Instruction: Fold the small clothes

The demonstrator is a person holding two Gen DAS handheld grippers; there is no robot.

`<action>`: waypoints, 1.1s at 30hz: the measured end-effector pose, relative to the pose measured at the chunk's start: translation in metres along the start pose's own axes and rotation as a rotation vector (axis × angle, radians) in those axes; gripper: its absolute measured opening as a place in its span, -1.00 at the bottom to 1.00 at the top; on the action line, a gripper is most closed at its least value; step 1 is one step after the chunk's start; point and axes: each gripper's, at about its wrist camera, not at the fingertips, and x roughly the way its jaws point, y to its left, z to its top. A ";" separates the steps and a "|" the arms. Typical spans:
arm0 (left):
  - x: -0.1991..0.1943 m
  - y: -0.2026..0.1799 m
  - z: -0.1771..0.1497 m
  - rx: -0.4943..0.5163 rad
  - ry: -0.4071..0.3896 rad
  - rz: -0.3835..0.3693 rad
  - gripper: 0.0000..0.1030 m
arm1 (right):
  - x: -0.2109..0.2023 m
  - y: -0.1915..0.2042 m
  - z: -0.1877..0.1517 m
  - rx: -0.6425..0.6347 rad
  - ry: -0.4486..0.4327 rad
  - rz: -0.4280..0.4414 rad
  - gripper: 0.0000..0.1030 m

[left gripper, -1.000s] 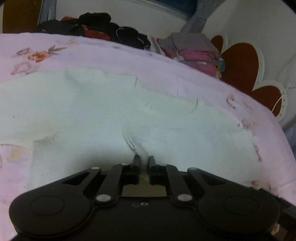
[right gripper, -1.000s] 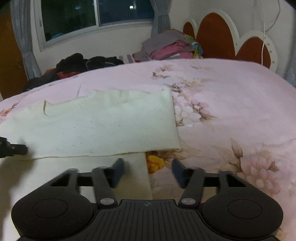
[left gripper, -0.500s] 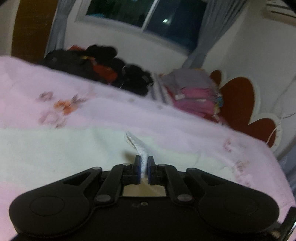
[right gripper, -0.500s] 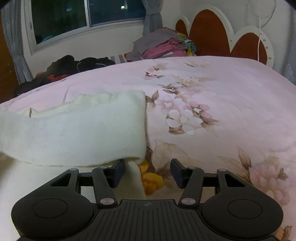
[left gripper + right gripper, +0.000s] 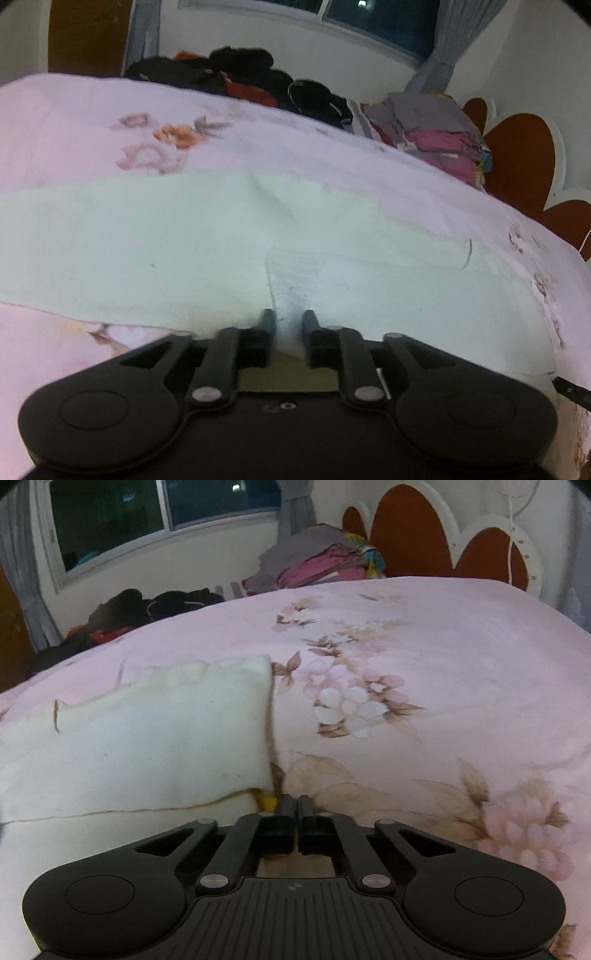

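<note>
A cream-white garment (image 5: 192, 243) lies folded over itself on the pink floral bedspread (image 5: 92, 122). My left gripper (image 5: 289, 319) is at its near edge with the jaws a little apart and cloth showing between them; it is no longer pinched tight. In the right wrist view the garment (image 5: 147, 746) lies to the left, its folded layer ending at a straight right edge. My right gripper (image 5: 297, 803) is shut just beside the garment's lower right corner, over the bedspread (image 5: 443, 686). I cannot see cloth between its fingers.
Dark clothes (image 5: 240, 77) are heaped at the far edge of the bed. A stack of folded grey and pink clothes (image 5: 436, 136) sits by the red and white headboard (image 5: 524, 155). A window and curtains are behind.
My left gripper carried the pinched cloth up and over, laid it down and loosened its jaws. My right gripper went from open to shut by the garment's corner.
</note>
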 end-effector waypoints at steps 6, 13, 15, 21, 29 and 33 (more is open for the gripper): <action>-0.027 -0.013 0.005 0.048 -0.081 -0.013 -0.42 | -0.012 -0.001 0.022 0.038 -0.064 0.044 0.04; -0.009 -0.041 0.007 0.109 -0.068 -0.045 -0.37 | 0.036 0.021 0.050 0.024 -0.020 0.081 -0.01; 0.002 -0.040 0.007 0.109 -0.046 -0.039 -0.37 | 0.052 0.022 0.060 0.045 0.000 0.076 -0.07; 0.024 -0.025 0.000 0.094 0.009 -0.025 -0.40 | 0.077 0.027 0.057 -0.042 0.005 -0.014 -0.22; 0.020 -0.031 0.002 0.106 0.024 -0.016 -0.33 | 0.059 0.039 0.059 -0.050 -0.045 0.028 -0.22; 0.022 -0.031 0.003 0.094 0.025 -0.007 -0.33 | 0.082 0.042 0.068 -0.018 -0.001 0.010 -0.22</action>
